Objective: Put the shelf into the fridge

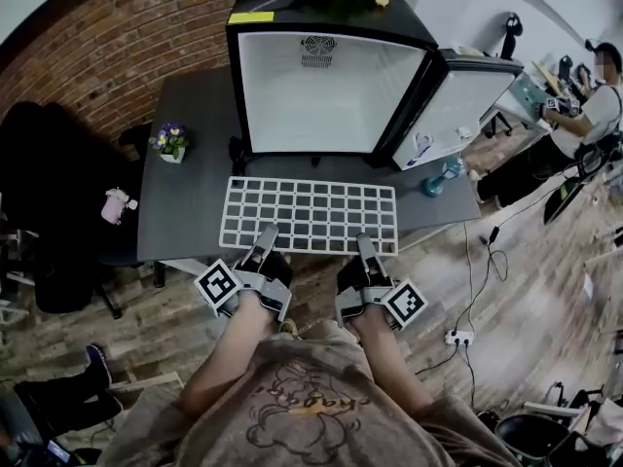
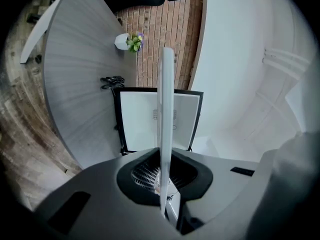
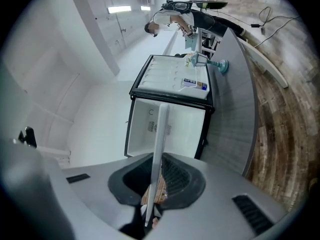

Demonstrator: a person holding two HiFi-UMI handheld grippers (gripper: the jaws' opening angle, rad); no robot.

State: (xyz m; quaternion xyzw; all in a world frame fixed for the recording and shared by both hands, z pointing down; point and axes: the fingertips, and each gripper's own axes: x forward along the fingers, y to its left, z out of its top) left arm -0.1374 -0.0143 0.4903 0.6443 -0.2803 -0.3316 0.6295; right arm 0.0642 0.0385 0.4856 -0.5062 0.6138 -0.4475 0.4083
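Shelf, a white wire grid, lies flat over the grey table in the head view, just in front of the open fridge and wholly outside it. The left gripper and right gripper each reach its near edge. The fridge door stands swung out to the right, and a small flower pot sits on the table's left part.

Left gripper view: the shelf shows edge-on as a thin white strip, the jaws closed tight on its near edge, the fridge cavity straight ahead.

Right gripper view: the jaws likewise clamp the shelf's edge, with the white fridge interior beyond it and the door alongside
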